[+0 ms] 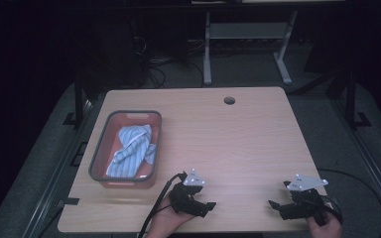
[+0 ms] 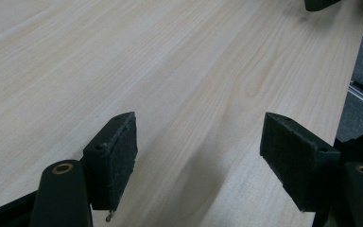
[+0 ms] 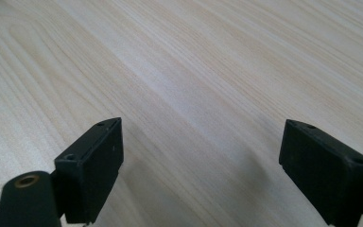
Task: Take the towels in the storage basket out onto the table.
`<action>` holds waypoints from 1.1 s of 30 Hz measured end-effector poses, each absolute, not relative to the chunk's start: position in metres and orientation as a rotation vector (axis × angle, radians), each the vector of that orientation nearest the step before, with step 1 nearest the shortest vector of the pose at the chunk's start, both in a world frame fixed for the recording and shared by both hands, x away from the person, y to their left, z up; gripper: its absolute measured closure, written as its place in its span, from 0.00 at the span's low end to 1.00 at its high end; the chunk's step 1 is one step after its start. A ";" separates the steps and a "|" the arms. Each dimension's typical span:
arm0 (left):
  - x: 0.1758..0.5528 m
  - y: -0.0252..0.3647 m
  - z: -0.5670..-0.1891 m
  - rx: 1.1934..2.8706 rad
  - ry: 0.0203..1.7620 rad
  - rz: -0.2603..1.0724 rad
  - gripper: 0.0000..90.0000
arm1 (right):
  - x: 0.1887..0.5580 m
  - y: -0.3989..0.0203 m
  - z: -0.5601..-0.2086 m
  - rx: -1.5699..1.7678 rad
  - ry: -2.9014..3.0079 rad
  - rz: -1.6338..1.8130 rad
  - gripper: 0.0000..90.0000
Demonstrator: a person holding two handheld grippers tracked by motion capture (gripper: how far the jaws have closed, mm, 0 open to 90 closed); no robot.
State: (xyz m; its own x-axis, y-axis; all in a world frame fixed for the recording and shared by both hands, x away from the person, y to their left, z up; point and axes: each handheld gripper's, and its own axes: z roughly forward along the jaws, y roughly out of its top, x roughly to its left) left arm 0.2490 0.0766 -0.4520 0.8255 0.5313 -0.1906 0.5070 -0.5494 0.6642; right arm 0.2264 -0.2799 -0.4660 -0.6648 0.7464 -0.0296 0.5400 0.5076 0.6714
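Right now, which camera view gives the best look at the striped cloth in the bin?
The high view: the blue-and-white striped cloth lies crumpled in the red bin at the table's left, seen whole from above. The left gripper view and the right gripper view look along open claw pads over bare wooden tabletop, giving nothing of the cloth.

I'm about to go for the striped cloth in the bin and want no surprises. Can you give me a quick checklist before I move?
1. Left gripper jaws open, nothing between them: ok.
2. Right gripper jaws open, nothing between them: ok.
3. Striped cloth lies inside the red bin, top exposed: ok.
4. Tabletop between the left gripper and the bin free of other things: ok.
5. Left cable trails back off the near edge, away from the bin: ok.
6. Whether the cloth is snagged on the bin or anything lies under it: cannot tell.
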 end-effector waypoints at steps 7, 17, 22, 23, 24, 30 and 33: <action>0.249 0.078 -0.451 2.252 0.758 0.050 0.31 | 0.227 -0.279 -0.466 1.057 2.441 0.922 0.15; 0.249 0.076 -0.450 2.254 0.766 0.021 0.30 | 0.226 -0.276 -0.465 1.060 2.441 0.924 0.15; 0.250 0.076 -0.449 2.261 0.760 0.009 0.29 | 0.227 -0.274 -0.465 1.056 2.447 0.925 0.15; 0.250 0.076 -0.449 2.260 0.758 0.005 0.29 | 0.227 -0.274 -0.465 1.055 2.448 0.924 0.15; 0.250 0.075 -0.449 2.259 0.757 0.003 0.29 | 0.227 -0.274 -0.465 1.055 2.448 0.922 0.15; 0.251 0.075 -0.443 2.256 0.744 0.017 0.29 | 0.226 -0.274 -0.465 1.054 2.439 0.924 0.15; 0.253 0.077 -0.438 2.251 0.745 0.026 0.29 | 0.226 -0.274 -0.464 1.046 2.441 0.924 0.15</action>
State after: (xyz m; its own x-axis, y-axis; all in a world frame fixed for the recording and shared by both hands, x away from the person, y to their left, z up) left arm 0.2531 0.0765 -0.4385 0.8305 0.5198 -0.2004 0.5042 -0.5485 0.6670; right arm 0.2256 -0.2736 -0.4642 -0.6769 0.7348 -0.0433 0.5219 0.5206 0.6757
